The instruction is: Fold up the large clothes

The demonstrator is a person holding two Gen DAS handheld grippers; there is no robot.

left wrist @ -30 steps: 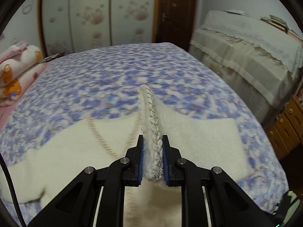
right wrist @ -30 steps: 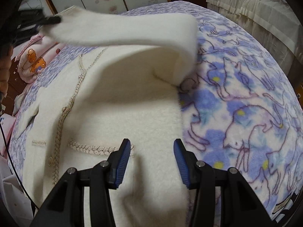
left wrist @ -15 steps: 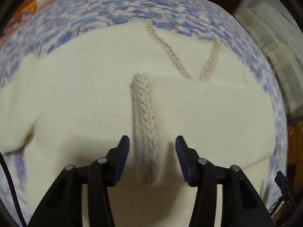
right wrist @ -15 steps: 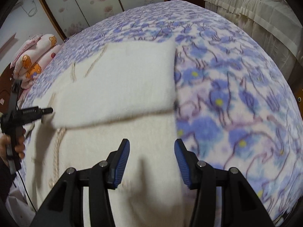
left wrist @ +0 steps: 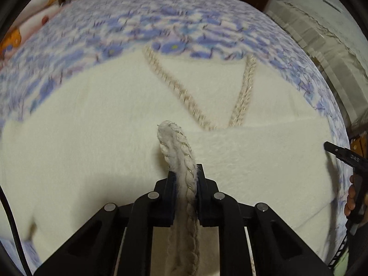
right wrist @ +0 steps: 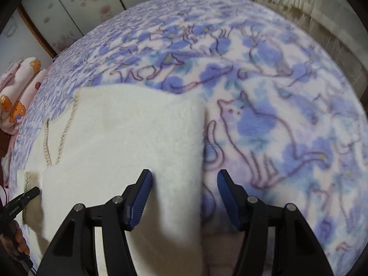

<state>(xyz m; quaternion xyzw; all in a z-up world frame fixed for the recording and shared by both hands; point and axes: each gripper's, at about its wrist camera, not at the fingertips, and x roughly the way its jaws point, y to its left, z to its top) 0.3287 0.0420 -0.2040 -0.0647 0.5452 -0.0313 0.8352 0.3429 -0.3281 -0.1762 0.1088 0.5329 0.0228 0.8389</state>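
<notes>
My left gripper re-pinched braided cuff after half-second release | right gripper spread, 6 o'clock | cream cardigan on bed blanket, sleeve folded across; needs repositioning, I judge

Black right gripper with ribbed blue pads, silver screws.
</notes>
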